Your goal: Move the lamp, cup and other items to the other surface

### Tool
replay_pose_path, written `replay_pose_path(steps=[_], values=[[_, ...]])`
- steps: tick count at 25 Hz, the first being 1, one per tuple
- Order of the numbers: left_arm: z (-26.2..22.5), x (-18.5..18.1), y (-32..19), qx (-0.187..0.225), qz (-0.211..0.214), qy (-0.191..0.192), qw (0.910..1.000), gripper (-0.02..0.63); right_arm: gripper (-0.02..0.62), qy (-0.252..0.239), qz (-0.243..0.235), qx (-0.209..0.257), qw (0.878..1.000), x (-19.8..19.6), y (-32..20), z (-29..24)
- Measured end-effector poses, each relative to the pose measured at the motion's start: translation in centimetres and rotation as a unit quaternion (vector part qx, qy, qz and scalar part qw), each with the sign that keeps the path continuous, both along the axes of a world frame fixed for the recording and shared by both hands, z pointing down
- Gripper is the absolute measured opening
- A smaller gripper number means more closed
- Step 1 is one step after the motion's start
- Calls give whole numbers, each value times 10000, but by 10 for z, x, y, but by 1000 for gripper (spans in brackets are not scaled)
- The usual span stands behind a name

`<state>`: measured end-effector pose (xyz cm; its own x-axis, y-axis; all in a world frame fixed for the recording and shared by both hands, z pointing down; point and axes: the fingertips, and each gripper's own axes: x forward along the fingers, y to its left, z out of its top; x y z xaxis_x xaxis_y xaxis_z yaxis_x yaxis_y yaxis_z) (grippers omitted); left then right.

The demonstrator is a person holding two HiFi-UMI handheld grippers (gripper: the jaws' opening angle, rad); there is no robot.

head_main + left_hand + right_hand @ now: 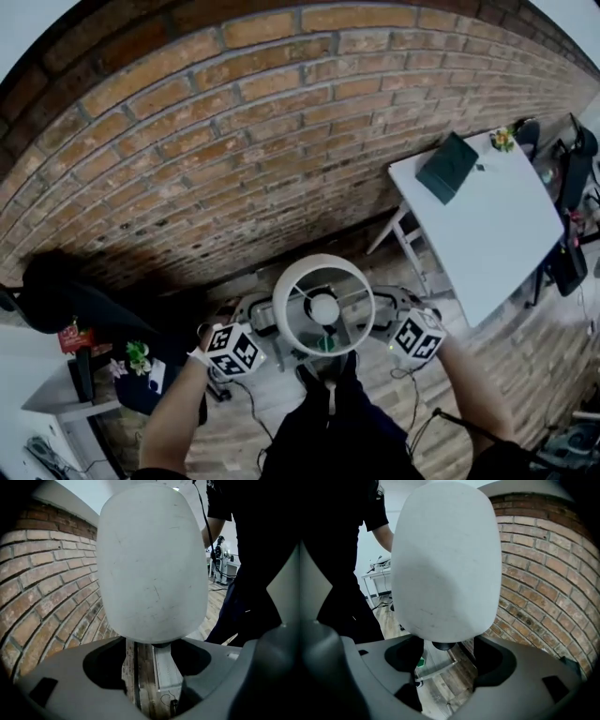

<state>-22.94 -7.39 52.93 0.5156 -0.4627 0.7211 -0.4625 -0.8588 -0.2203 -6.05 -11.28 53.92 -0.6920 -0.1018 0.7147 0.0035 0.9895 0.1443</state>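
Lamp is off any surface, held over the floor between both claws. Left claw and right claw each have their jaws apart, forked under the shade from opposite sides of the lamp. The dark neck sits at the far end of each gap, and no jaw is seen pressing it. The shade probably rests on the jaw tops, which would explain the level two-sided hold.

Brick wall runs beyond the lamp. White tabletop lies well right of the lamp, with a dark pad near its far edge – the near part is bare. Floor between lamp and tabletop looks open – mind the legs and the near edge
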Motion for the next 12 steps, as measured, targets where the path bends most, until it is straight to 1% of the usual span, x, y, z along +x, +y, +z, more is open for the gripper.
replay_pose_path(steps=[3, 5, 8, 12], values=[[-26, 13, -6, 136, 206, 73, 9997, 293, 339, -101, 190, 156, 9996, 13, -1, -24], [-43, 23, -9, 227, 358, 129, 9990, 293, 339, -71, 315, 218, 9992, 23, 0, -41], [-66, 40, -17, 345, 624, 237, 9972, 293, 337, 4, 587, 196, 9981, 42, 3, -65], [-91, 68, -30, 427, 943, 390, 9939, 293, 337, -99, 951, 182, 9953, 69, 2, -94]])
